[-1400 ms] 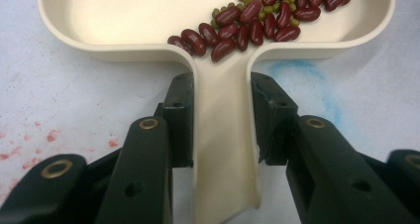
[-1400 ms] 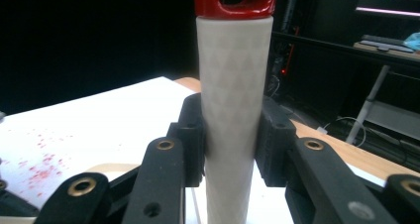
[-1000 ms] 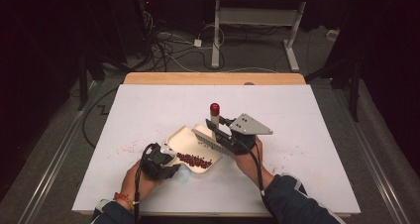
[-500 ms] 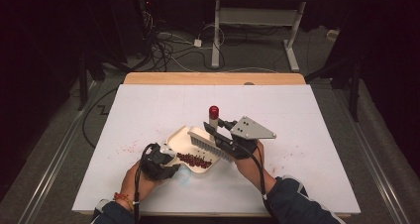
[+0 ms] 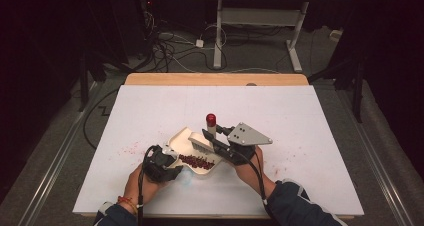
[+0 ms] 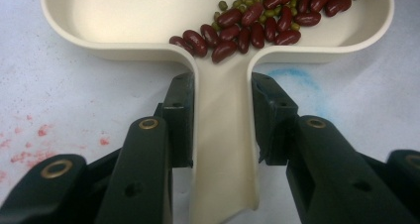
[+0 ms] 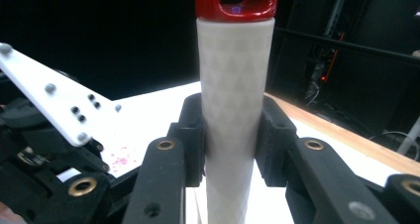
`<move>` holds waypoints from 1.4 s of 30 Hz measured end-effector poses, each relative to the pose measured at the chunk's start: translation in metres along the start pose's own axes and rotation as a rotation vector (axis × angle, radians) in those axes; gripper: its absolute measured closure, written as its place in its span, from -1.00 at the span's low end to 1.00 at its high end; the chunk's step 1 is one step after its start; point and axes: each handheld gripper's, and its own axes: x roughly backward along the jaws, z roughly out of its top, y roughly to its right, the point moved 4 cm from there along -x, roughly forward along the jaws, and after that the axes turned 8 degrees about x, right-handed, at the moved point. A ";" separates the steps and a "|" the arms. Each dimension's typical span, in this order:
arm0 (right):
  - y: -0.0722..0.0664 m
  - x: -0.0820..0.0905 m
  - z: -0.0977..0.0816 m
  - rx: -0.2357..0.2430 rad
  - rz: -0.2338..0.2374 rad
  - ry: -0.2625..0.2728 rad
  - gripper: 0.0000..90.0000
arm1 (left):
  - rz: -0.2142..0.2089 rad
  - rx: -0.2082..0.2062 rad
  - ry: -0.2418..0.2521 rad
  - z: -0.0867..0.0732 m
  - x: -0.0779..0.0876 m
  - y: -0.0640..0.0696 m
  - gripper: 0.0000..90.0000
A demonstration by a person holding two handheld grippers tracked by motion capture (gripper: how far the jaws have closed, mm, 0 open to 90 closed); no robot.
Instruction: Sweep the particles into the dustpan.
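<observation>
Both grippers gripped: left gripper (image 6: 223,120) clamped cream dustpan (image 6: 124,21) by handle, near table's (image 5: 325,116) near edge; right gripper (image 7: 230,130) clamped brush handle (image 7: 235,85). Kidney beans (image 6: 257,26) lay inside dustpan's right half. Far tabletop open.

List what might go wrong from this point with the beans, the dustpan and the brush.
1. The beans lie heaped at the dustpan rim next to its handle; if the left claw tips the pan back, they may roll out onto the table.
2. The right claw clamps only the brush handle; a hard sweep might flick beans over the rim.
3. Small green beans sit among the red ones and may slip past the bristles.
</observation>
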 end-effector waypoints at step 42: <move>0.021 0.009 0.003 -0.014 -0.035 -0.017 0.54 | -0.012 0.011 0.019 -0.001 -0.001 -0.001 0.42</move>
